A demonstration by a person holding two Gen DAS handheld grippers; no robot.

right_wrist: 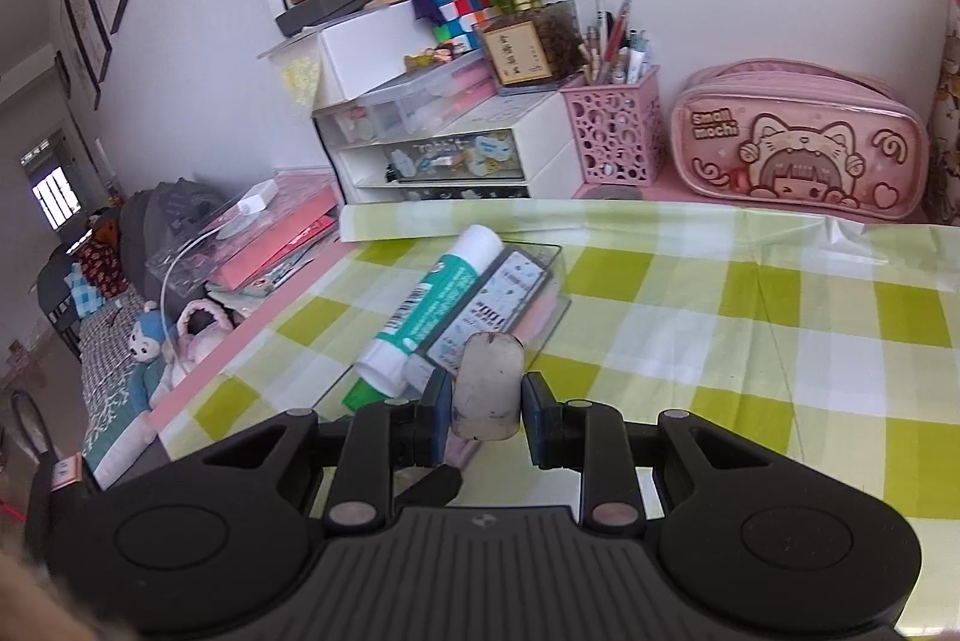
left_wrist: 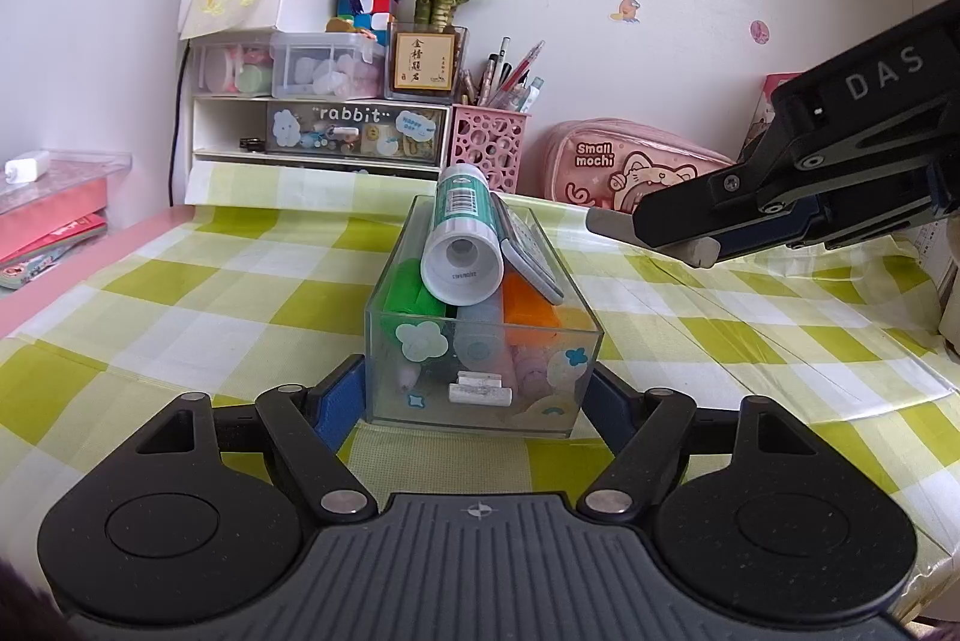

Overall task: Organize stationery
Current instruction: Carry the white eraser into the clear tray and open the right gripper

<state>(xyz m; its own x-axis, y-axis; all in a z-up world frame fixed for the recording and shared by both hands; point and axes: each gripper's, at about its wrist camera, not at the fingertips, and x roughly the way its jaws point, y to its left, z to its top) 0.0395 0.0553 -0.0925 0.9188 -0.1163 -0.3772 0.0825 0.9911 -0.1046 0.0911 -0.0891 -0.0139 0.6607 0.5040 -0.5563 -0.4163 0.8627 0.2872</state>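
Note:
A clear plastic box (left_wrist: 390,401) stands on the green checked cloth, right in front of me in the left wrist view. My left gripper (left_wrist: 477,392) is shut on it, one blue pad against each side wall. The box holds green and orange pieces, with a teal and white glue stick (left_wrist: 462,233) and a flat printed pack (left_wrist: 531,251) lying on top. My right gripper (right_wrist: 486,401) is shut on a worn white eraser (right_wrist: 486,389). It hovers to the right of the box (right_wrist: 540,251), and the eraser's end (left_wrist: 606,224) pokes out past its fingers.
Against the back wall stand a white drawer unit (left_wrist: 318,131), a pink pen holder (left_wrist: 489,149) full of pens and a pink pencil case (left_wrist: 624,173). Books and a clear tray (right_wrist: 270,233) lie off the table's left edge.

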